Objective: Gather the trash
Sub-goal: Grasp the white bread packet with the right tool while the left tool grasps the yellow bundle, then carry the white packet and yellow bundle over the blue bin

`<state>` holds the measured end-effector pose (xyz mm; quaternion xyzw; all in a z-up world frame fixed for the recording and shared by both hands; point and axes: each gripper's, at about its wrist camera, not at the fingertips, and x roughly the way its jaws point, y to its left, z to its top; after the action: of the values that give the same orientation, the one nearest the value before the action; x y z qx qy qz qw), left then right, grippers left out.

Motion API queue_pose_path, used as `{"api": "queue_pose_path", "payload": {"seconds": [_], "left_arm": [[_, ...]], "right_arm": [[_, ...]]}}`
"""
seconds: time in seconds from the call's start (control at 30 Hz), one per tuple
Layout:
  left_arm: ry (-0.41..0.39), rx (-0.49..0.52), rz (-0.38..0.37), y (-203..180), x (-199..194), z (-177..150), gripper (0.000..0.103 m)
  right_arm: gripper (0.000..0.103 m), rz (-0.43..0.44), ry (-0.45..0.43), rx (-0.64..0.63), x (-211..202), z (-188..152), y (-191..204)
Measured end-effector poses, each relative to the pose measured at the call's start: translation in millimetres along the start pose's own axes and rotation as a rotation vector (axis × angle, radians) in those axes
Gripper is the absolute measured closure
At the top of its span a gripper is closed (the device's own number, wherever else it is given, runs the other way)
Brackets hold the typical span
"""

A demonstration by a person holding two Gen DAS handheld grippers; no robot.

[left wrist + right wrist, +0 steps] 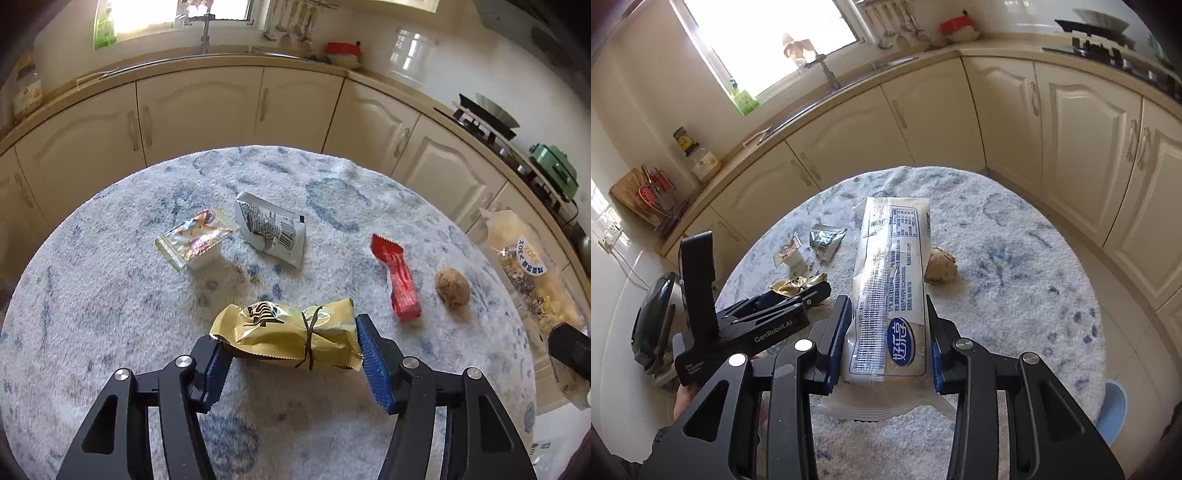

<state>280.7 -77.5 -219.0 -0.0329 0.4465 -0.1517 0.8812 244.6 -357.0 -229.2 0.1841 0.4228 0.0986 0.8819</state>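
left gripper (291,363) clamping crinkled gold foil wrapper (286,338) | right gripper (888,345) gripping long clear plastic snack bag (892,280) | both over blue-mottled white tablecloth (110,295)

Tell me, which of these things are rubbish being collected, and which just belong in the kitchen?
Rubbish:
- crumpled gold foil wrapper, between the left claw's fingers
- long clear plastic bag, in the right claw
- red foil wrapper
- silver barcode sachet
- small foil-lidded tub
- brown crumpled ball

Kitchen things:
- green appliance
- tap
- jar
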Motion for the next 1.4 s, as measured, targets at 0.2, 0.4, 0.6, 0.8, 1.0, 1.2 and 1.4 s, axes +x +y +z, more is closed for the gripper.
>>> {"api": "queue_pose_path", "payload": {"seconds": [0.2,0.4,0.6,0.8,1.0,1.2,1.4], "left_arm": [[-0.044,0.030,-0.033,-18.5,-34.8,-17.5,0.045],[-0.114,0.079,-0.078,-43.5,-91.2,-36.1,0.045],[-0.174,0.140,-0.126,-69.3,-137.6,-49.9,0.045],[-0.196,0.217,-0.185,-102.3,-165.8,-63.1,0.045],[-0.177,0.296,-0.273,-149.6,-174.7,-74.4,0.045],[-0.125,0.394,-0.365,-215.1,-167.7,-83.4,0.045],[-0.003,0.483,-0.431,-287.2,-131.5,-96.7,0.045]], "right_arm": [[0.066,-0.016,-0.038,0.011,-39.5,-17.5,-7.3],[0.066,-0.036,-0.097,0.024,-83.1,-31.5,-16.2],[0.066,-0.053,-0.159,0.051,-121.9,-41.0,-31.1],[0.066,-0.075,-0.208,0.101,-149.0,-52.4,-54.4],[0.066,-0.131,-0.254,0.167,-181.0,-69.9,-89.8],[0.066,-0.236,-0.285,0.273,-219.5,-99.8,-145.2],[0.066,-0.344,-0.265,0.397,-241.2,-138.6,-207.0]]}}
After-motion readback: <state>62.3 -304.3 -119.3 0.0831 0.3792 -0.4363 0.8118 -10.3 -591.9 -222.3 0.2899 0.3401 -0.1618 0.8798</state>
